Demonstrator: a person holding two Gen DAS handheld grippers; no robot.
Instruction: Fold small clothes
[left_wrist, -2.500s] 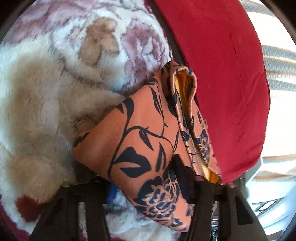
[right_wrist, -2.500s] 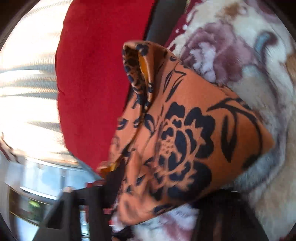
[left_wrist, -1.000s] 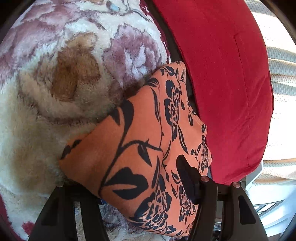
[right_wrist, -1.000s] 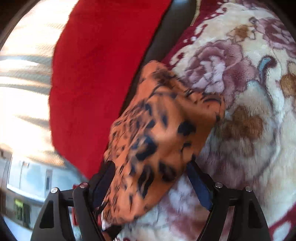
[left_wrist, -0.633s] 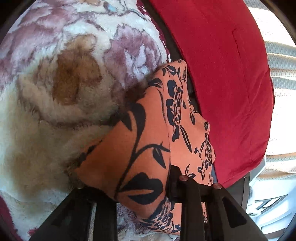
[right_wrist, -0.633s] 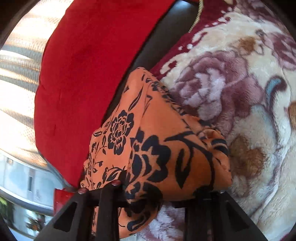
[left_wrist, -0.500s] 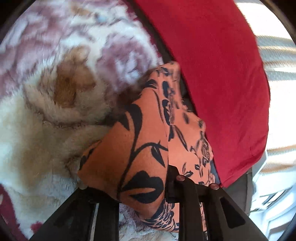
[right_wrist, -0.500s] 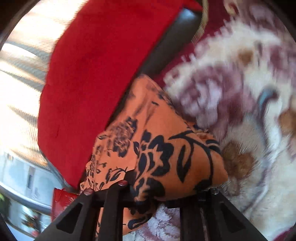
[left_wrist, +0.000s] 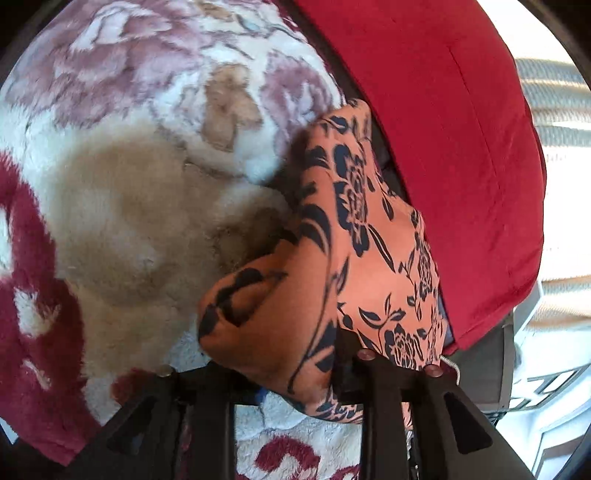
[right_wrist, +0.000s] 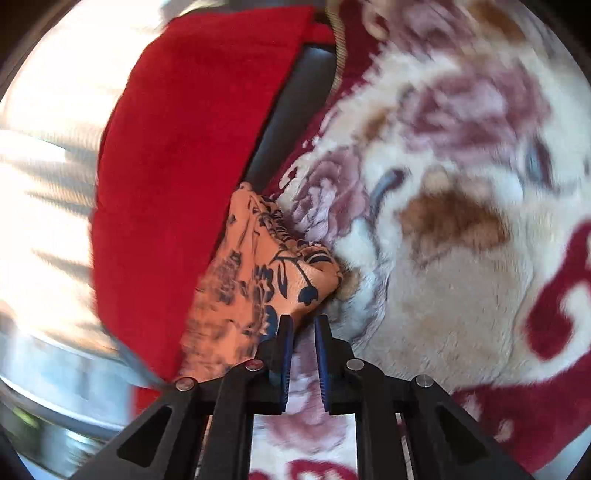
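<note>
The folded orange garment with a black flower print lies on the plush blanket, against the edge of the red cushion. My left gripper holds its near end: the bundle fills the gap between the black fingers and bulges over them, while the jaws are opening. In the right wrist view the same garment sits just ahead and left of my right gripper. That gripper's blue pads stand a narrow gap apart with nothing between them, and its jaws are opening. The cloth's corner is at the left fingertip.
A big red cushion borders the garment on the far side, with a dark strip beside it. The cream, mauve and dark-red flowered blanket covers the surface. Bright striped surfaces lie beyond the cushion.
The right gripper, closed around the garment half a second ago, has pulled back off it and now holds nothing. The left gripper narrowed on the bundle and shifted sideways over the blanket with it.
</note>
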